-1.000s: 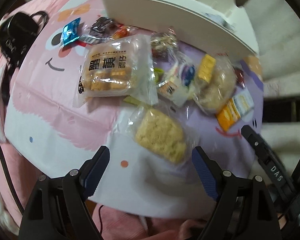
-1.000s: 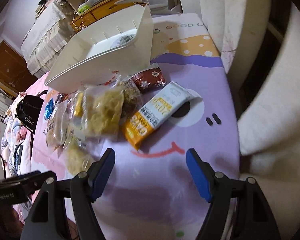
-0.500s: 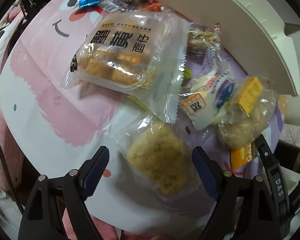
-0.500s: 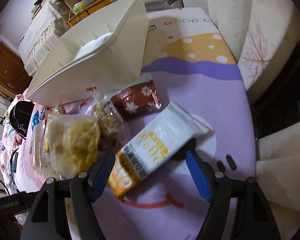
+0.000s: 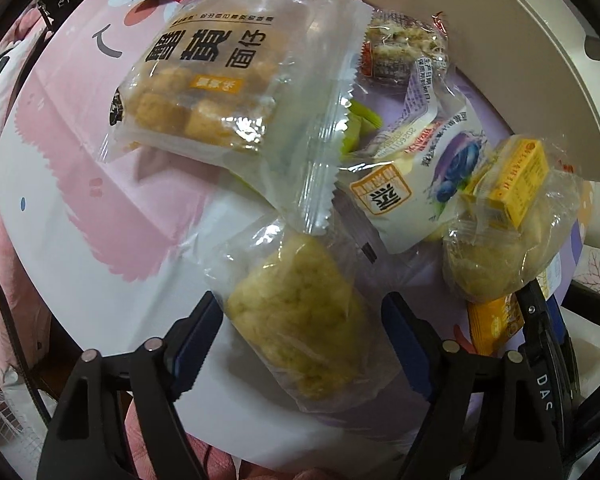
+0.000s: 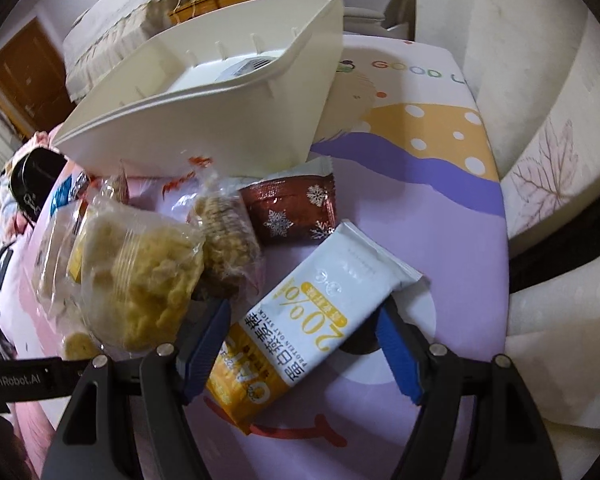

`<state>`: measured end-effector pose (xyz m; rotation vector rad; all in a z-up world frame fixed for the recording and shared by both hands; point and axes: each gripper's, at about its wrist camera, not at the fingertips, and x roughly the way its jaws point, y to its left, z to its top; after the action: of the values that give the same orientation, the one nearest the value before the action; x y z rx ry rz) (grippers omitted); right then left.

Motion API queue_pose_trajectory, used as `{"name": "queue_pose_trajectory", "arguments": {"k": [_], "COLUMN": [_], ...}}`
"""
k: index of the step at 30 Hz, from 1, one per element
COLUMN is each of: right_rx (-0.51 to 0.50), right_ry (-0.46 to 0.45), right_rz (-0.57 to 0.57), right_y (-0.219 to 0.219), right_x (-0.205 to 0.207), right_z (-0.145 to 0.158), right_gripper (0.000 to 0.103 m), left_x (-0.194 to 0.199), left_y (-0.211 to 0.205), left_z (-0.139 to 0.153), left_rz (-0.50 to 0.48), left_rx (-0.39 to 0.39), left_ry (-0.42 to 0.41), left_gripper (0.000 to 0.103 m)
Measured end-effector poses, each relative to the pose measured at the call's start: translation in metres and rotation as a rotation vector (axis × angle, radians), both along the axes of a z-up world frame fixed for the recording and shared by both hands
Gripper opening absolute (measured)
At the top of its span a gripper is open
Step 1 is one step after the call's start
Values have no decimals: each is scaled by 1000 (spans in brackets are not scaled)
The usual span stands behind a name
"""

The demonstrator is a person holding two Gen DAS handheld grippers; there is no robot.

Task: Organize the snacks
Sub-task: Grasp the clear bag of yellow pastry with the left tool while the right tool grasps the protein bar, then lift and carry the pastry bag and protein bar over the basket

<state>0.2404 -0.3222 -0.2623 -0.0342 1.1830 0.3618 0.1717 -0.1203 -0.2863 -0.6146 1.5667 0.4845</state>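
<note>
I am bracketing two pickups, the left gripper (image 5: 302,320) spread wide around the yellow rice cake (image 5: 296,320) and the right gripper (image 6: 304,332) wide around the oat stick (image 6: 312,312), so next I am closing, then lifting toward the white bin (image 6: 204,120) at twelve o'clock (it looks empty).

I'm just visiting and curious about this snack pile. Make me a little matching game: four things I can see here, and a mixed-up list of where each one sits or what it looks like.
Things:
1. white and yellow oat bar
2. dark red packet
3. clear-wrapped yellow cake
4. white bin

Descriptions:
A. behind the snack pile
B. between the open left gripper fingers
C. printed with snowflakes
D. between the open right gripper fingers

Pairs: 1-D, 2-C, 3-B, 4-A
</note>
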Motion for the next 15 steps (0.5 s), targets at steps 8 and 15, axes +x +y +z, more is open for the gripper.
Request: {"name": "queue_pose_trajectory", "arguments": {"k": [8, 15], "right_rx": [10, 0], "right_ry": [28, 44], "right_rz": [-2, -10], "right_y": [-12, -19], "right_x": [-3, -12], "right_z": [2, 6], "right_gripper": [52, 41], "left_x": [-15, -32], "left_y": [1, -1], "left_z": [8, 16], "left_rz": [9, -29], "left_rx": [-5, -5], "left_ry": [-14, -7], "left_gripper": [65, 65]}}
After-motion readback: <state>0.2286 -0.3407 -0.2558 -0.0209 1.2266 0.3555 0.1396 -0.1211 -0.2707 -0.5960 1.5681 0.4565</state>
